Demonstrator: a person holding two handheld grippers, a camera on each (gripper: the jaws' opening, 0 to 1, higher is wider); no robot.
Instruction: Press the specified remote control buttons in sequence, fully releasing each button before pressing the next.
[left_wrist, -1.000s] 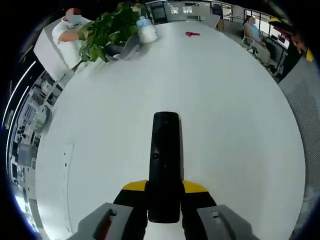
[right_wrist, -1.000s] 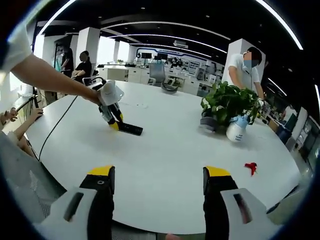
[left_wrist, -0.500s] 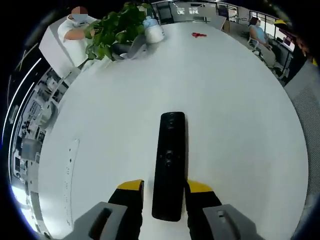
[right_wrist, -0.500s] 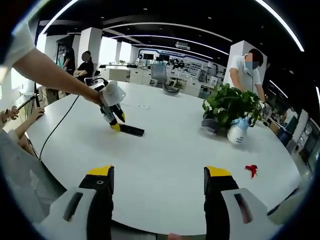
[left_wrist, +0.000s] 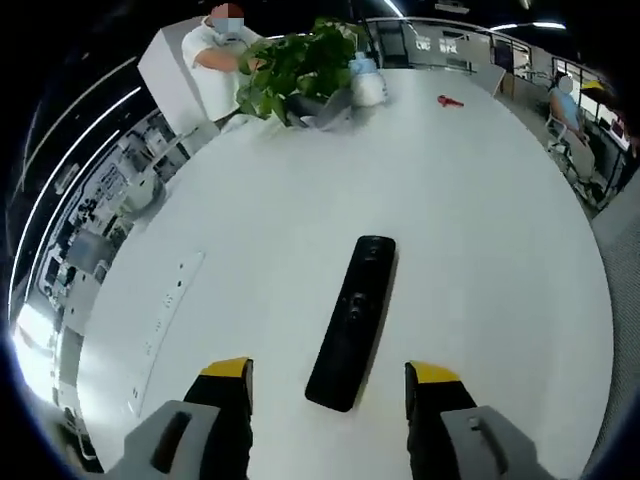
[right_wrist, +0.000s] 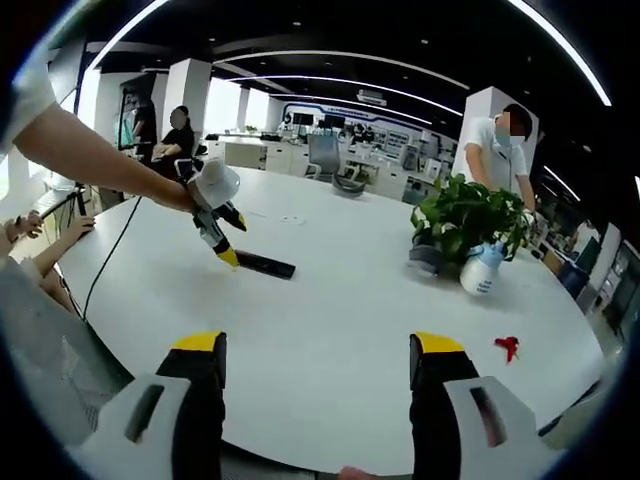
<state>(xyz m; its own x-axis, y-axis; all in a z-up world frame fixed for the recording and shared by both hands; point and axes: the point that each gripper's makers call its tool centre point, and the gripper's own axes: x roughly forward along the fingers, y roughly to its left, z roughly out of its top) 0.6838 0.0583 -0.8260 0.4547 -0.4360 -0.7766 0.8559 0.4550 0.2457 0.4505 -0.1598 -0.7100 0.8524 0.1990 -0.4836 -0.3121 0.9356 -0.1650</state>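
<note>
Both views are evenly and brightly lit from above by long curved ceiling light strips, seen against a dark ceiling. The white counter is rendered very bright, nearly washed out, with only soft, faint shadows cast on it. Daylight glare is seen at windows in the right gripper view. Straight lines are strongly bowed toward the edges by fisheye distortion. Distant detail is softened.

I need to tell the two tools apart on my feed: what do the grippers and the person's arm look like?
Both grippers, left and right, have black fingers with yellow tips on grey bodies. Seen from the right gripper view, the left gripper carries a white rounded housing; a black cable trails from it, and the person wears a white short sleeve.
</note>
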